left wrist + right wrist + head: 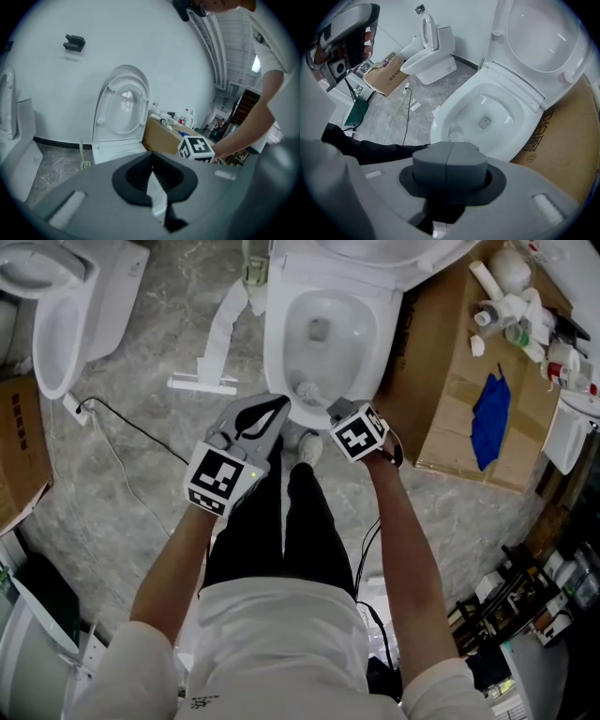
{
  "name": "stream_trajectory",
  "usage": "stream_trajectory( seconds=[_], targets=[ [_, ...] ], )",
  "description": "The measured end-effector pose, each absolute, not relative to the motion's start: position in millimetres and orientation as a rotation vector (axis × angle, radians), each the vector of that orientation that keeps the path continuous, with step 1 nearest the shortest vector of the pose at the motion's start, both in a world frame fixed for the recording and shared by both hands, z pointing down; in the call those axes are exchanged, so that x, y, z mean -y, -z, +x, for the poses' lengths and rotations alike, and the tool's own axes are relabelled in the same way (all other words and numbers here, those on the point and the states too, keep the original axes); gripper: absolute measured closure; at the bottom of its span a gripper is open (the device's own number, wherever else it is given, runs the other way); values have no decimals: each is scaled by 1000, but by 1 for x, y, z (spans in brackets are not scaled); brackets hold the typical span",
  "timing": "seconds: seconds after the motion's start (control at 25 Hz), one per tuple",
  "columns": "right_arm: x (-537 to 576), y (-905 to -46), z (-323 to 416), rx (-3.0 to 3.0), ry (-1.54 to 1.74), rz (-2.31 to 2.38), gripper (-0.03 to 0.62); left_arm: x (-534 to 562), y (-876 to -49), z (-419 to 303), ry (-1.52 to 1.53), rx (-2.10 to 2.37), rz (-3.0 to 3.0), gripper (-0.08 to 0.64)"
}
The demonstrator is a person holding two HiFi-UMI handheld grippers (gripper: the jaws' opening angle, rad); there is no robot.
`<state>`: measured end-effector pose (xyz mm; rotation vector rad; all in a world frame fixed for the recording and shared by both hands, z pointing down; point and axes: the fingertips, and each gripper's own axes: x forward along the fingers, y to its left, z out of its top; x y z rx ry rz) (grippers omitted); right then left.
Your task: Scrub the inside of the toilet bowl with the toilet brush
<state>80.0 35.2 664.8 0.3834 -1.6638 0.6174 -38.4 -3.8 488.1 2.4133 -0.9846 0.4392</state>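
Grey marbled floor surrounds the open toilet bowl (274, 343) just ahead of your feet. Your right claw (336, 411), jaws pressed together apparently on the handle, points the toilet brush (307, 388) forward-left onto the bowl's near wall. Your left claw (277, 413), drawn together and empty, hangs beside it.

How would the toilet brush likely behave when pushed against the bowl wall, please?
The toilet brush has a round bristly head that would probably give a little. The toilet bowl looks glossy, so it likely slides easily. Small beside the bowl, it is probably light in the right gripper.
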Motion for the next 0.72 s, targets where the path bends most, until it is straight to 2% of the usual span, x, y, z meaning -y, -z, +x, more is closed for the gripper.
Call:
stream_trajectory(
  seconds=[0.72],
  targets=[
    [6, -668, 36, 1715, -661, 484, 446, 31, -498, -57, -476, 982, 2374, 568]
  ],
)
